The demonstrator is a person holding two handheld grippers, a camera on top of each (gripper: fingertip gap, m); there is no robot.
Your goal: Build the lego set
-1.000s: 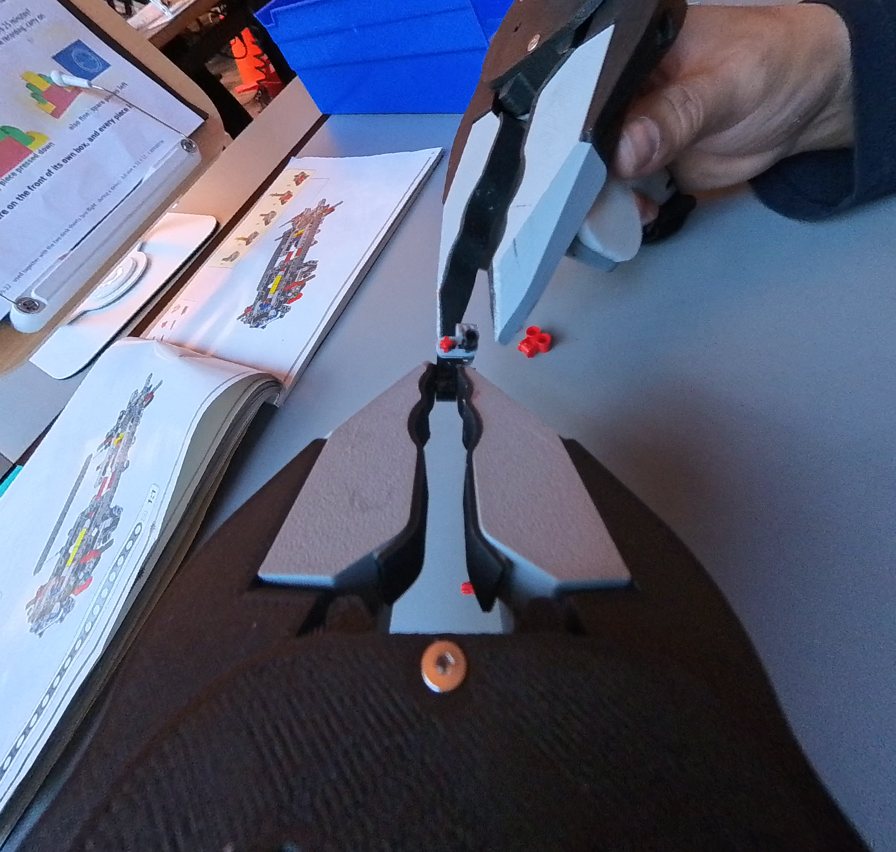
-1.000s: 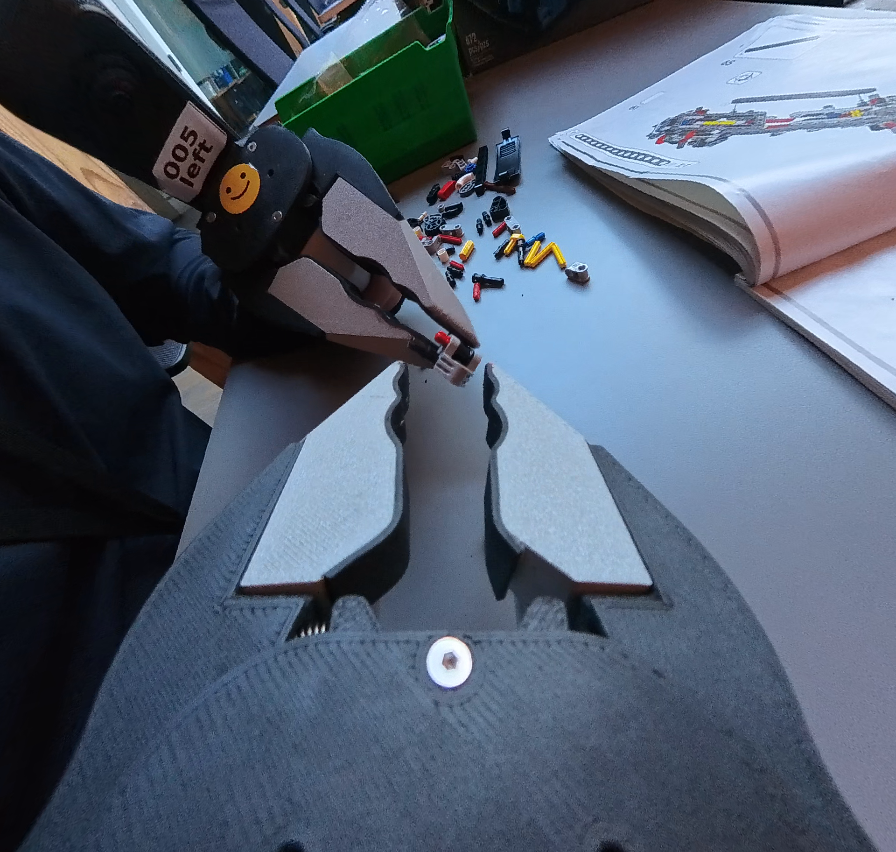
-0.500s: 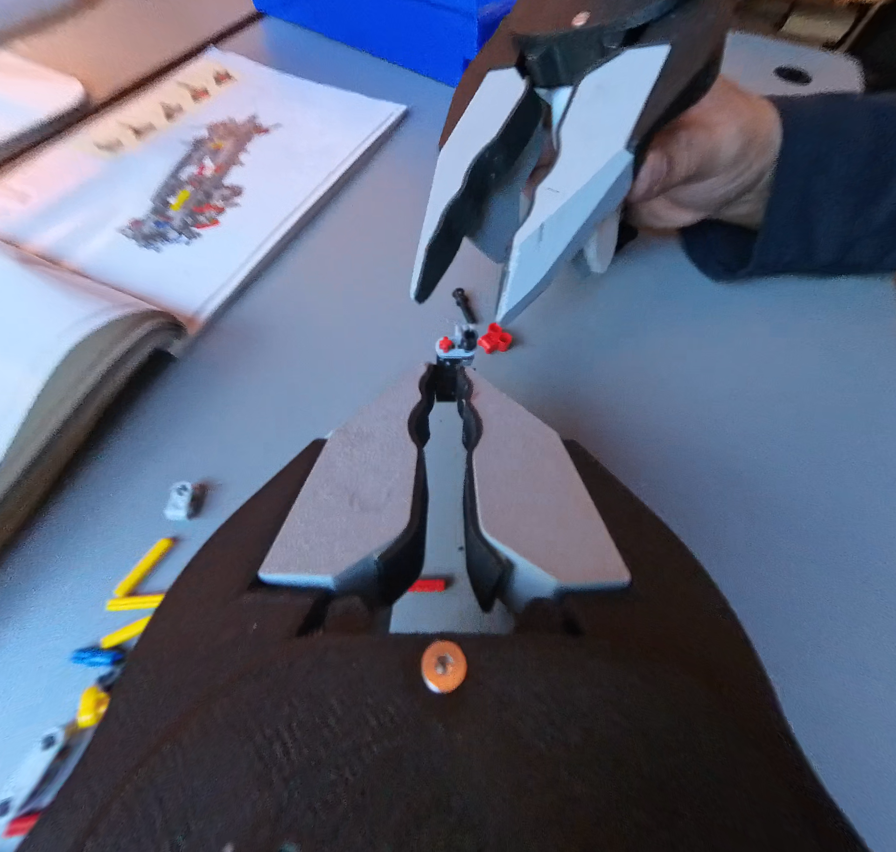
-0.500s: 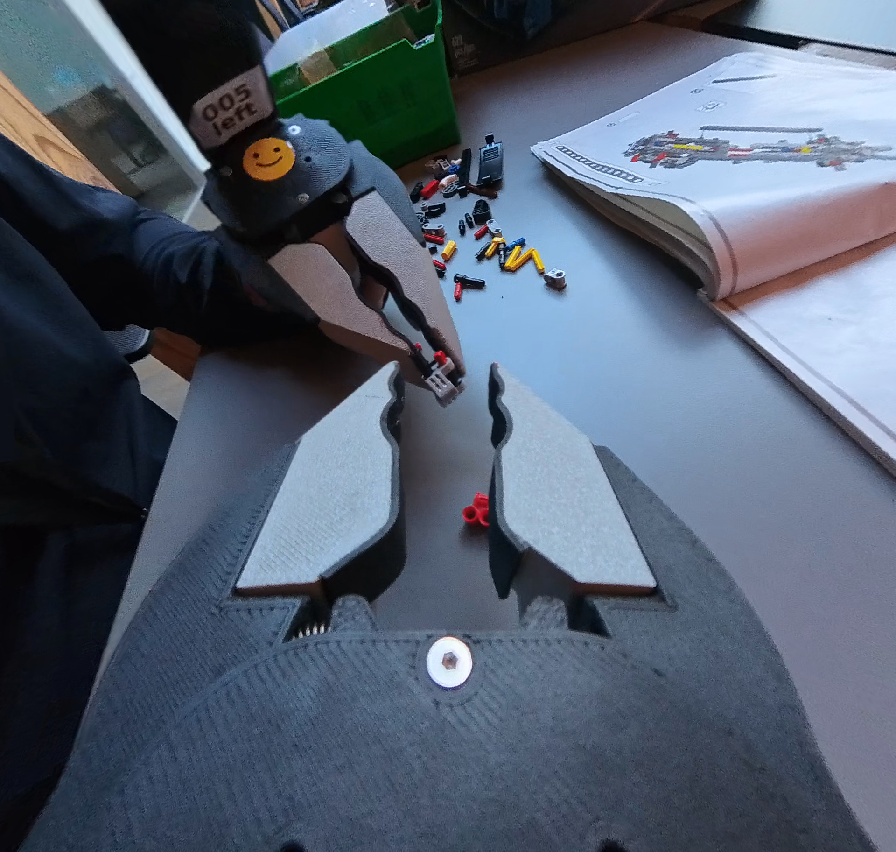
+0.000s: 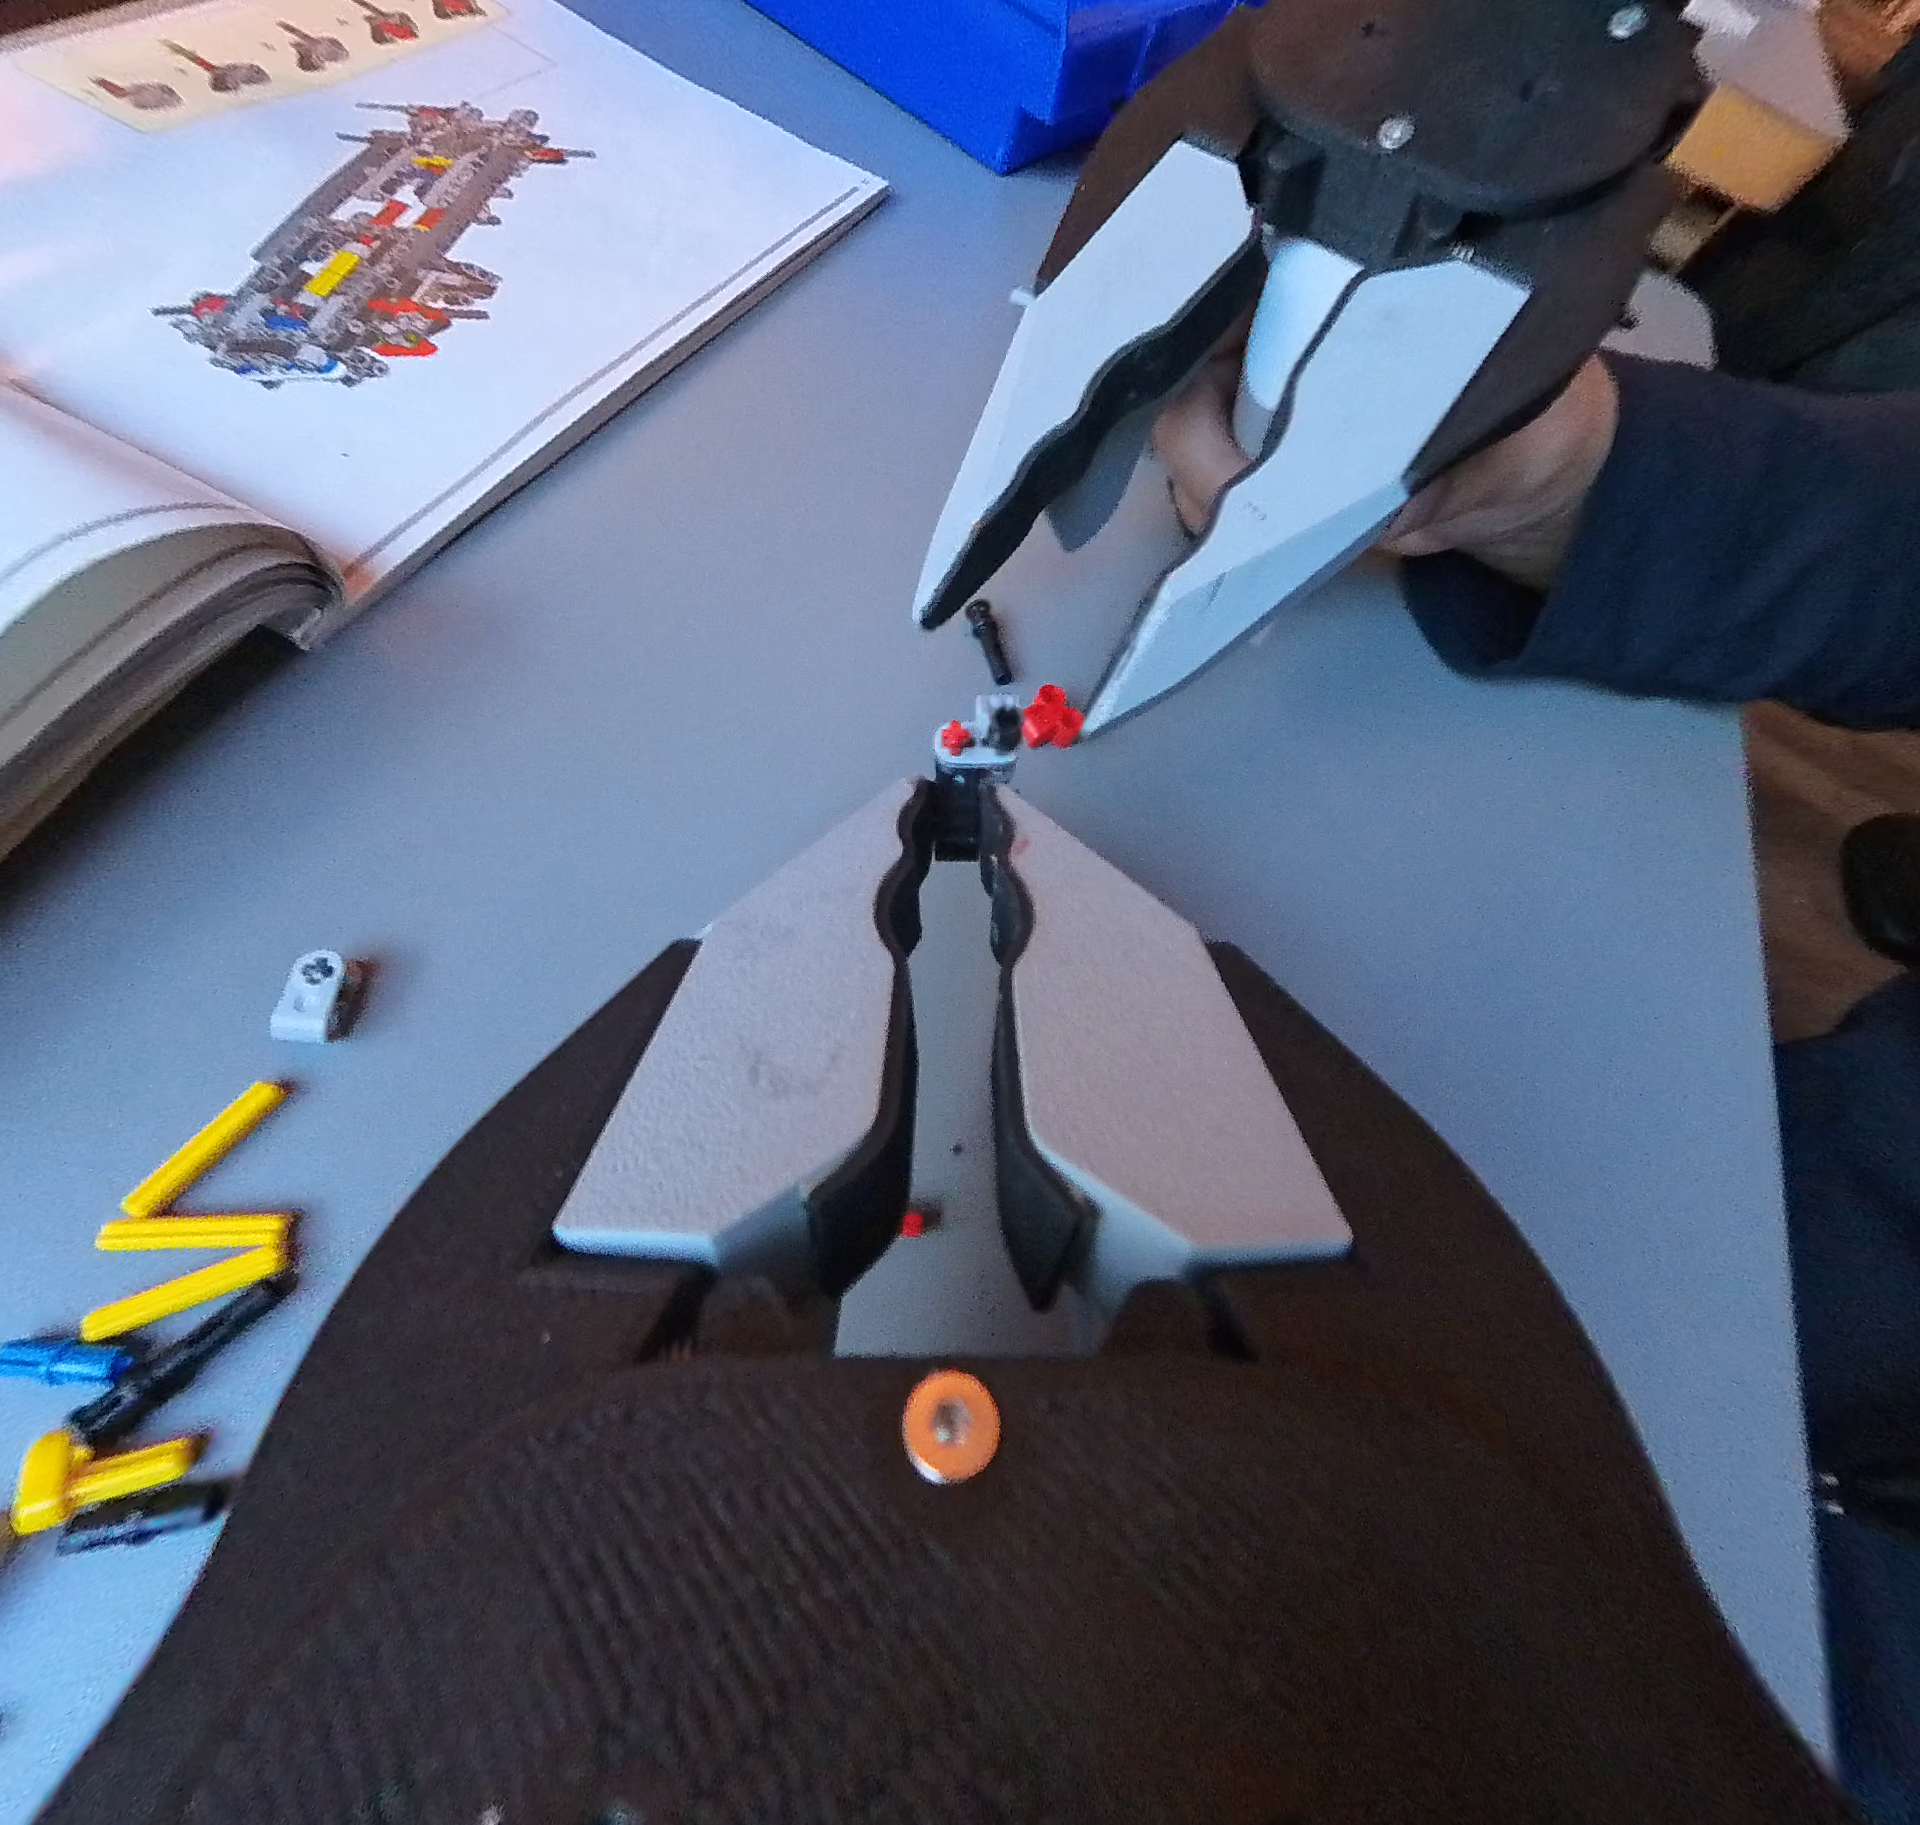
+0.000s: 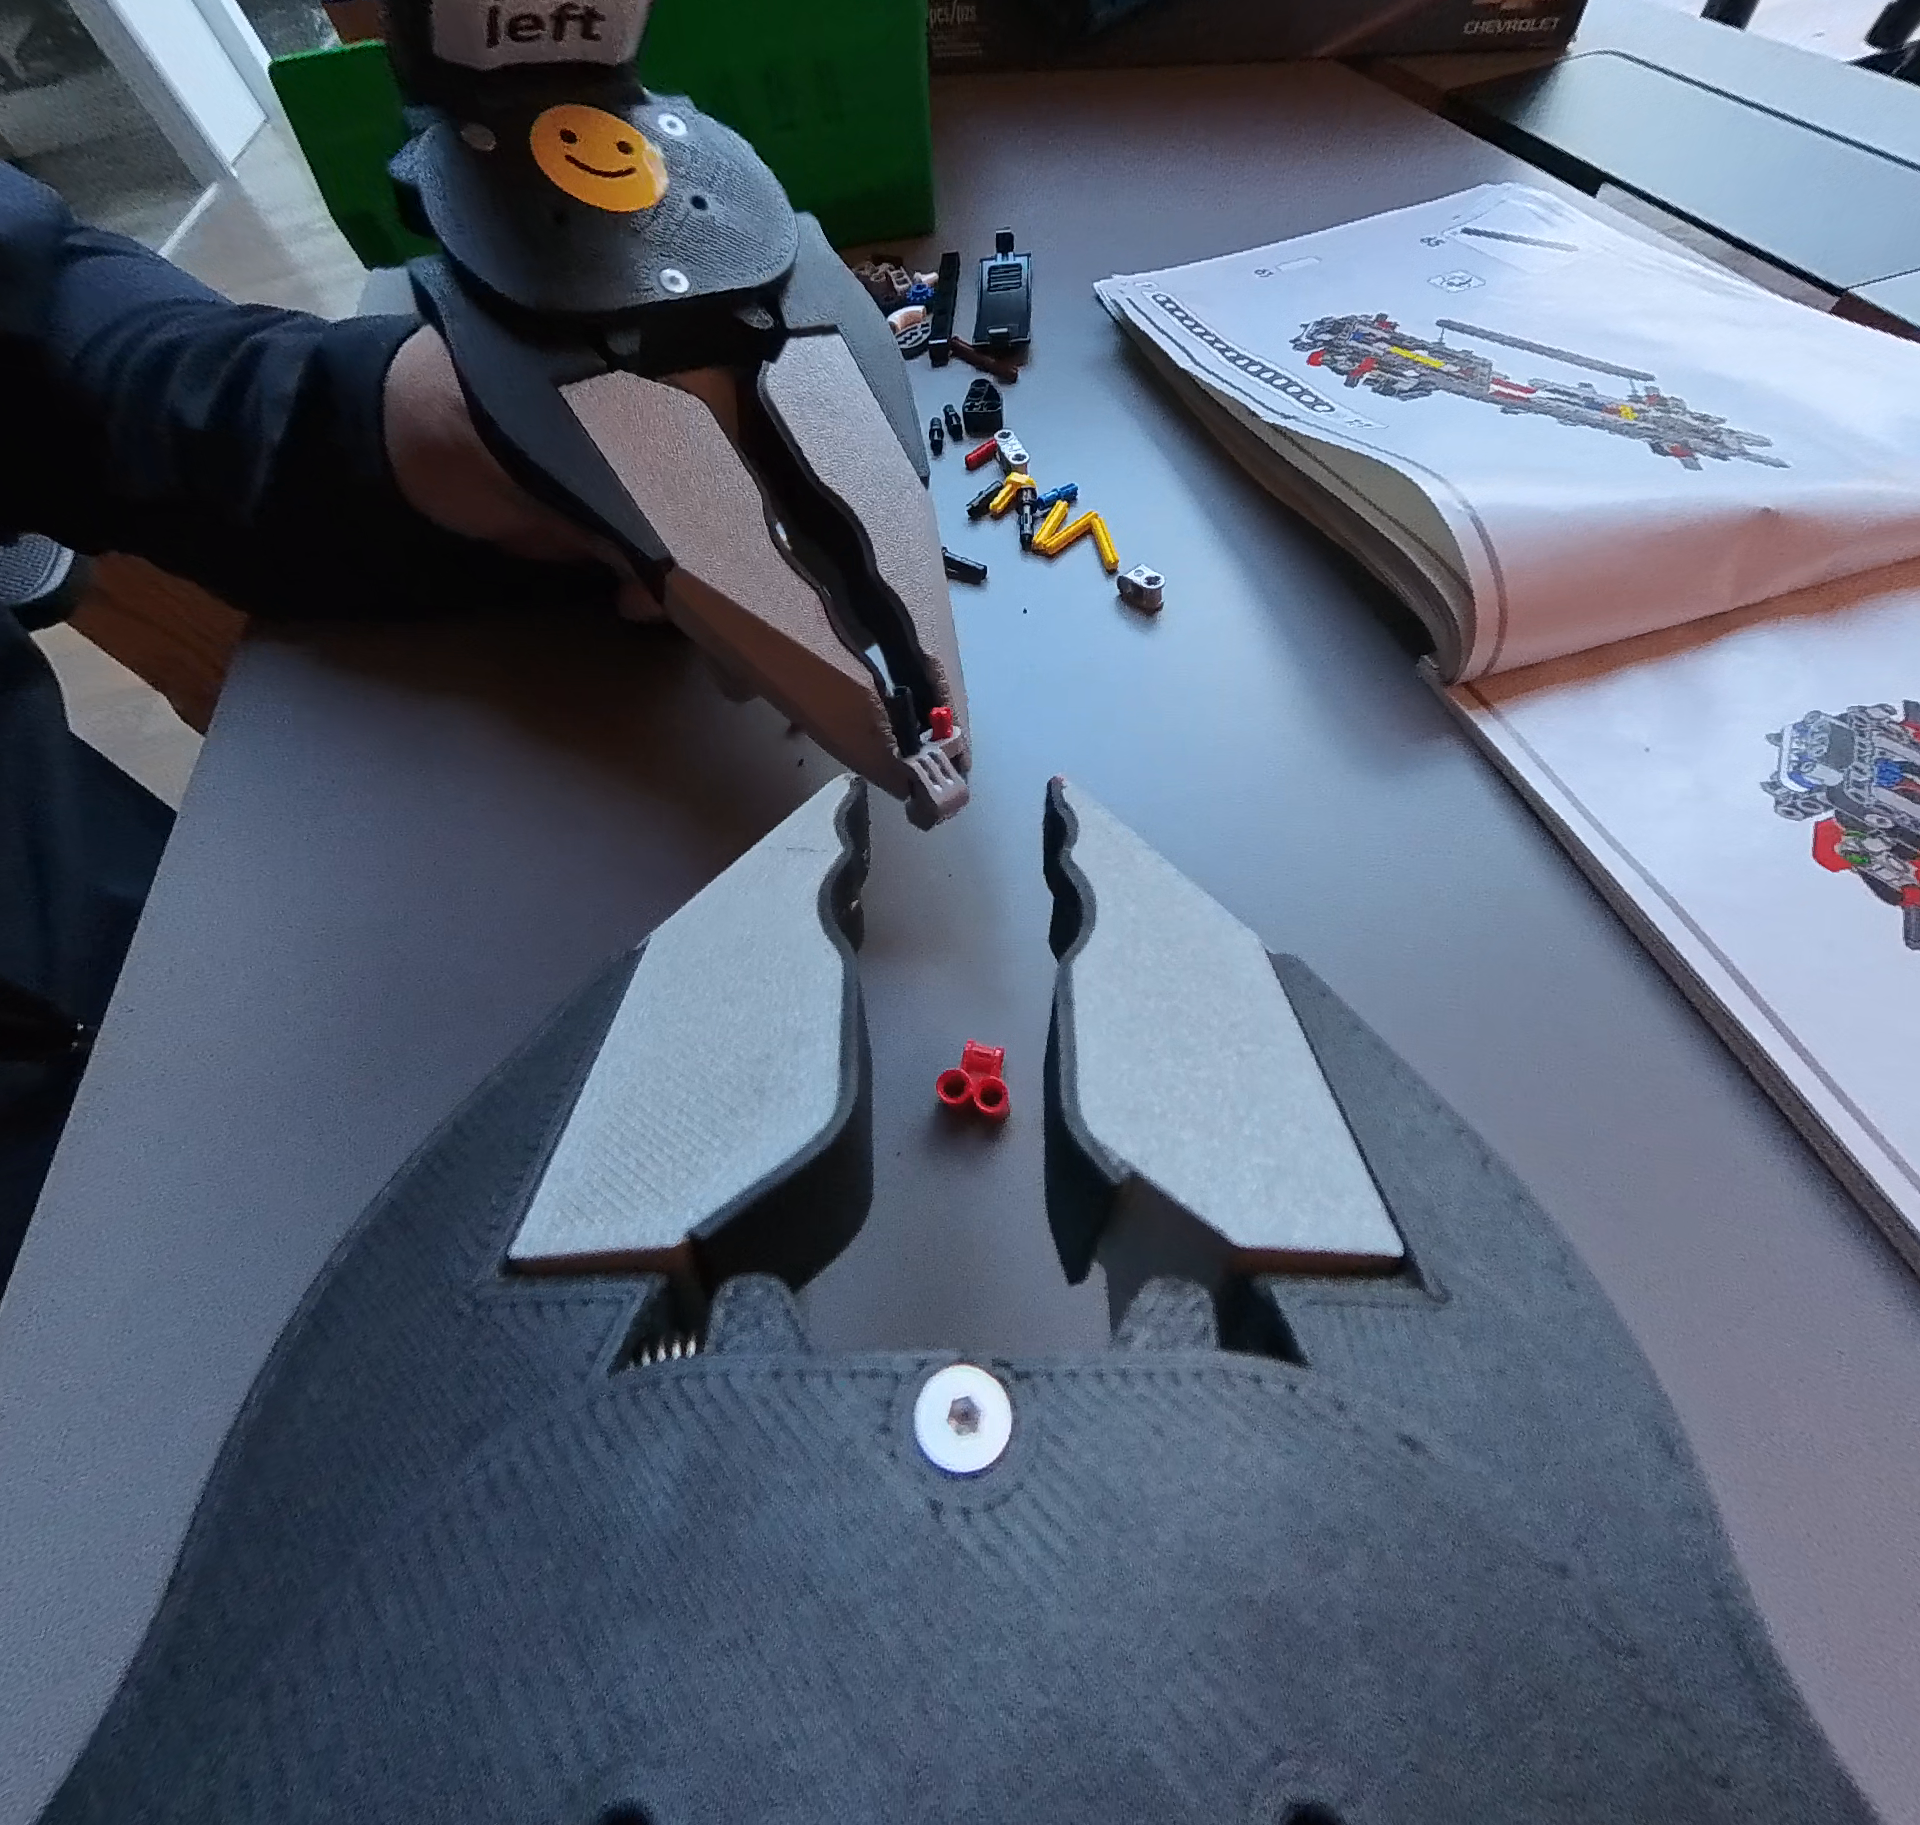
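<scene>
Left hand-held gripper [image 5: 961,799] pinches a small grey assembly [image 5: 977,741], long axis toward twelve o'clock; right hand-held gripper [image 6: 951,809] gapes over a red connector [image 6: 974,1079].

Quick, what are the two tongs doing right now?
Left tongs: closed on a small grey piece with pins.
Right tongs: open, holding nothing.

Two tongs [image 6: 956,788], one booklet [image 6: 1558,445], two bins [image 6: 810,82].
</scene>
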